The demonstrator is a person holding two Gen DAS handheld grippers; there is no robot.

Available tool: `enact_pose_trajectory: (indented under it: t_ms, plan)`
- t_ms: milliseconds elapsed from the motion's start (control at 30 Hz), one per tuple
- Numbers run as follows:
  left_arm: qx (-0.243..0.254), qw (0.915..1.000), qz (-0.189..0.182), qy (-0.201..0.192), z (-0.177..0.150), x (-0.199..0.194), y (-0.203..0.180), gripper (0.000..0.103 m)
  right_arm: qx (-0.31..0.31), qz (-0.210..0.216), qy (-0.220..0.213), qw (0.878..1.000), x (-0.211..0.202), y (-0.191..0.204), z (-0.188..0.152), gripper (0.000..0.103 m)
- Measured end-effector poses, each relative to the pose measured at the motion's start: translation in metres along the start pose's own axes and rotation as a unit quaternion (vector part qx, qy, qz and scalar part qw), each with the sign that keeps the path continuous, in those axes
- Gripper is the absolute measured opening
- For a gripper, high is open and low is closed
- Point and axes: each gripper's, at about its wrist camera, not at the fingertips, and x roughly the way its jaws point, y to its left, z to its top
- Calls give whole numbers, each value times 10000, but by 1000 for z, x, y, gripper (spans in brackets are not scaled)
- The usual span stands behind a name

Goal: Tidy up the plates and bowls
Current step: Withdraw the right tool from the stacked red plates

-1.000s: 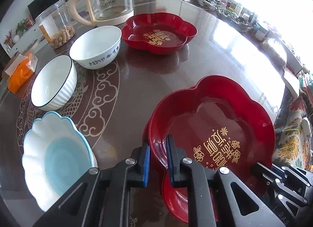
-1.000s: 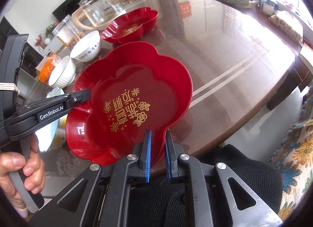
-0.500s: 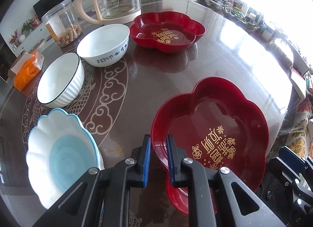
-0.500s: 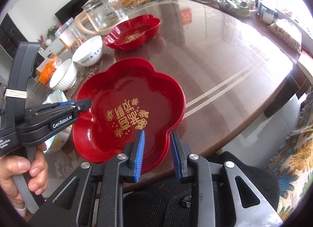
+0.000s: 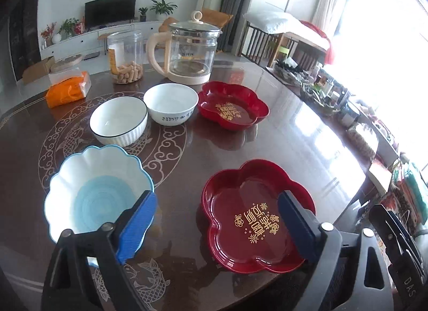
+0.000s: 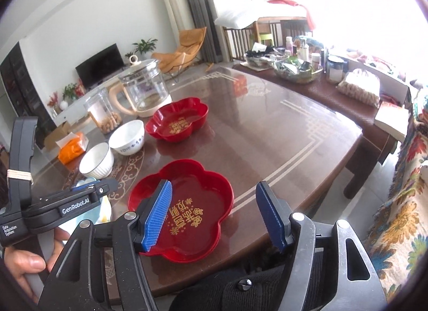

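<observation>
"GenRobot.AI" on left gripper (image 6: 107,186) (also "Data Acquisition System"), "DAS" on right gripper (image 5: 388,220)

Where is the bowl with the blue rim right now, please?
In the left wrist view, the blue-rimmed bowl sits on the table's near left, below the black-rimmed bowl.

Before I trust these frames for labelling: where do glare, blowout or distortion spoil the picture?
Left wrist view: window light blows out the right edge, a bright sheen washes the table there, and fisheye bends the edges. Right wrist view: the upper right is overexposed behind the clutter, with glare streaks on the tabletop. The near red plate stays sharp and legible in both.
</observation>
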Motion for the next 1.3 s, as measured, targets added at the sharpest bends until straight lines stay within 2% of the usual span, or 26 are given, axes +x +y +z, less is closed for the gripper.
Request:
enact_pose_trajectory:
  t_ms: [133,267,400,567,733,900,1167,1300]
  plan:
    - [136,9985,183,-494,-20,-27,-3,99,-153,-425,-771,9960,-17,4,-18,75]
    - [446,9947,493,-789,-31,-44,-6,99,-318,-419,-979,9938,-19,8,-30,75]
    - [420,9938,621,-823,-33,-47,0,99,-236,-394,-1170,9921,-23,5,-34,75]
    - [95,9957,456,-800,-34,-44,11,99,-454,-521,-1691,9832,-40,8,-42,75]
    - [89,9938,296,-1071,-38,-56,9,99,-712,-491,-1812,9796,-44,18,-49,79]
    - [300,9931,236,-1107,-42,-58,3,99,-752,-426,-1824,9794,-45,20,-52,79]
    - [169,9960,75,-876,-52,-58,2,99,-616,-428,-1969,9776,-53,11,-53,79]
    - [-18,9969,228,-753,-53,-59,8,99,-571,-424,-1980,9776,-54,9,-55,79]
